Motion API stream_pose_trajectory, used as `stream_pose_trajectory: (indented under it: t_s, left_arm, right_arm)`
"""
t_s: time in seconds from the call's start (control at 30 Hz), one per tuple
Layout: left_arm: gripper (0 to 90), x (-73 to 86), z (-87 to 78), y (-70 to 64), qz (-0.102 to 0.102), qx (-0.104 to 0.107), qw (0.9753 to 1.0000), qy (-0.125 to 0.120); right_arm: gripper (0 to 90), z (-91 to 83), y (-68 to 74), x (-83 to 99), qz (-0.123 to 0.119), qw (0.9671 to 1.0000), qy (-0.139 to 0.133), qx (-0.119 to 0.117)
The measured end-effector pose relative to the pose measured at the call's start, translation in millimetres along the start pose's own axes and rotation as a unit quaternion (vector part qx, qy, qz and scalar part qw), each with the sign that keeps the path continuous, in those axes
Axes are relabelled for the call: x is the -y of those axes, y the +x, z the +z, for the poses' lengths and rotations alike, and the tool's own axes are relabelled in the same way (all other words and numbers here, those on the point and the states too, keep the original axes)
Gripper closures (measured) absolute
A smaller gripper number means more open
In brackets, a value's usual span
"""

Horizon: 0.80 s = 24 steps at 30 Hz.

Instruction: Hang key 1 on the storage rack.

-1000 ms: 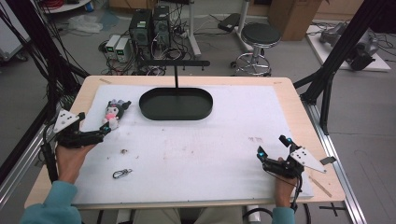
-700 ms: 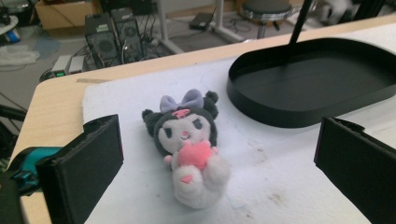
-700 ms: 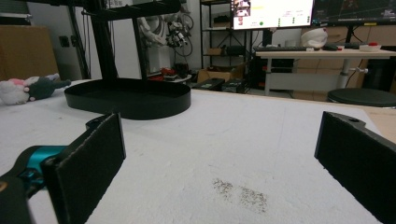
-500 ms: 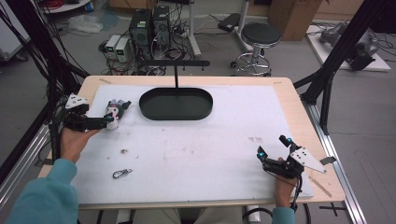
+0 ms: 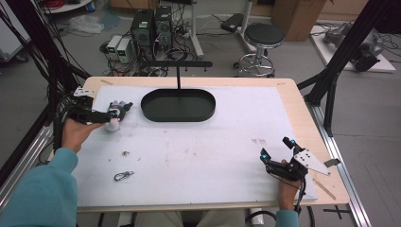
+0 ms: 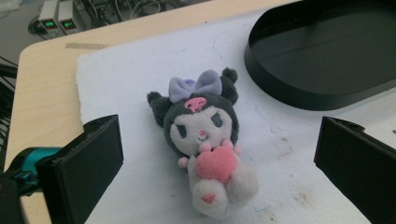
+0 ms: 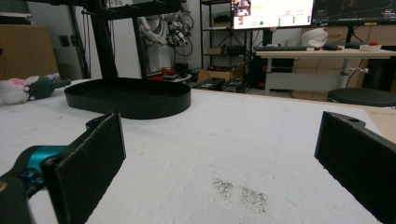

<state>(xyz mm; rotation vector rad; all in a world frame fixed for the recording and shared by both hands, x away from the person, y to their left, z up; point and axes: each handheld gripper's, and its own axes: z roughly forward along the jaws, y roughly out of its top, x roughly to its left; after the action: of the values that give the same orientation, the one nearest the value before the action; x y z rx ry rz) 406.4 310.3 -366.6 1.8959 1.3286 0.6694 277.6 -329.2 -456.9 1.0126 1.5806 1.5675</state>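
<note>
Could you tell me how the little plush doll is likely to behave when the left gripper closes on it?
The plush doll looks soft, so it will probably squash between the jaws. It seems light, likely sliding if nudged. Lying flat, it should not roll.

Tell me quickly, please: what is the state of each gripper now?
Left gripper: open, jaws on either side of the plush toy, not gripping it.
Right gripper: open, holding nothing.

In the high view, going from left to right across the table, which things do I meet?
Left gripper → plush toy → black oval tray → right gripper.
</note>
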Motion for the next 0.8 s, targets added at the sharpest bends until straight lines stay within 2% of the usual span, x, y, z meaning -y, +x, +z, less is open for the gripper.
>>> stream_pose_trajectory:
  t_s: [0.07,0.13,0.23,0.4,0.53,0.67,0.8]
  left_arm:
    - [1.7,-0.5,4.0,0.6,-0.009,0.007,0.9999,0.002]
    - [1.7,1.1,10.3,2.1,-0.015,0.014,0.9996,0.018]
    - [1.7,3.2,17.6,3.4,-0.016,0.008,0.9991,0.038]
    - [1.7,4.1,24.7,1.9,-0.019,0.004,0.9985,0.050]
    - [1.7,5.5,29.7,2.7,-0.029,0.007,0.9971,0.069]
    - [1.7,6.4,34.2,0.6,-0.026,0.009,0.9960,0.085]
    - [1.7,8.4,39.0,-3.0,-0.011,-0.003,0.9944,0.105]
  right_arm:
    - [1.0,0.2,-0.3,-0.1,-0.002,1.0000,-0.001,0.000]
    - [1.0,0.1,0.0,-0.1,0.001,1.0000,0.001,0.000]
    - [1.0,0.2,0.0,0.0,-0.002,1.0000,0.000,0.000]
    - [1.0,0.2,0.0,0.0,-0.002,1.0000,0.000,-0.001]
    - [1.0,0.2,-0.1,0.0,-0.003,1.0000,-0.001,-0.002]
    - [1.0,0.2,-0.1,0.0,-0.003,1.0000,-0.001,-0.002]
    - [1.0,0.0,0.2,0.0,-0.003,1.0000,-0.001,-0.001]
